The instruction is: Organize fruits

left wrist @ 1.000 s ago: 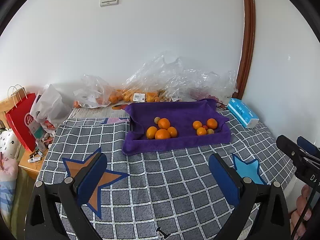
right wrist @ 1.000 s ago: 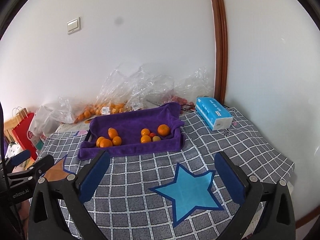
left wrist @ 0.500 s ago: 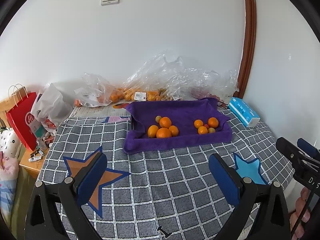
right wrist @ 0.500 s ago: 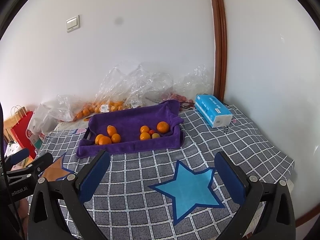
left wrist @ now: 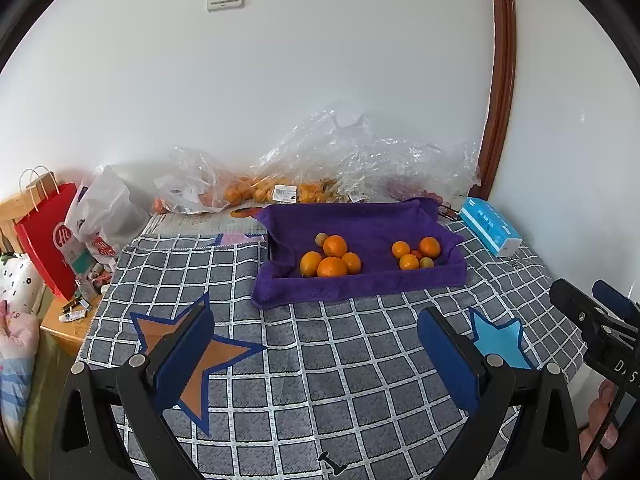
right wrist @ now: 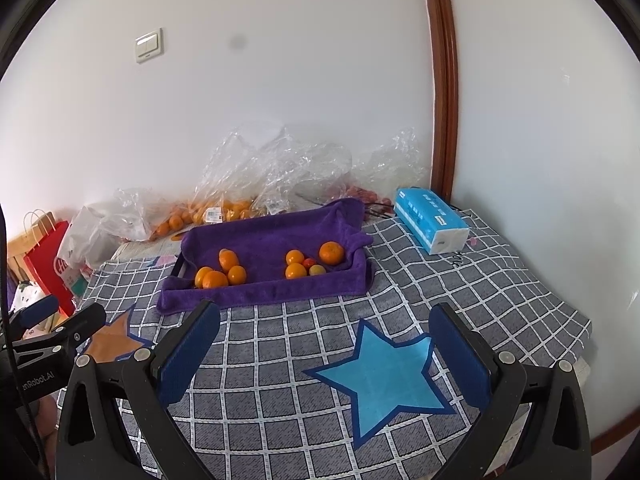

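Observation:
A tray lined with a purple towel (left wrist: 368,284) (right wrist: 264,294) sits at the far middle of the checked tablecloth. In it lie two groups of fruit: several oranges (left wrist: 332,267) (right wrist: 215,279) on the left with a small greenish fruit (left wrist: 321,239), and smaller oranges (left wrist: 429,247) (right wrist: 331,253) with a small red fruit (right wrist: 308,263) and a greenish one (right wrist: 317,270) on the right. My left gripper (left wrist: 316,352) is open and empty, well short of the tray. My right gripper (right wrist: 324,348) is open and empty above the blue star.
Clear plastic bags (left wrist: 320,176) with more oranges lie against the wall behind the tray. A blue tissue pack (left wrist: 489,231) (right wrist: 430,224) lies at the right. A red paper bag (left wrist: 46,236) and a white bag (left wrist: 106,208) stand off the left edge. Orange star (left wrist: 188,356) and blue star (right wrist: 384,376) patches mark the cloth.
Both grippers have drawn back and risen slightly, so the tray looks a little smaller and farther. Both stay open and empty.

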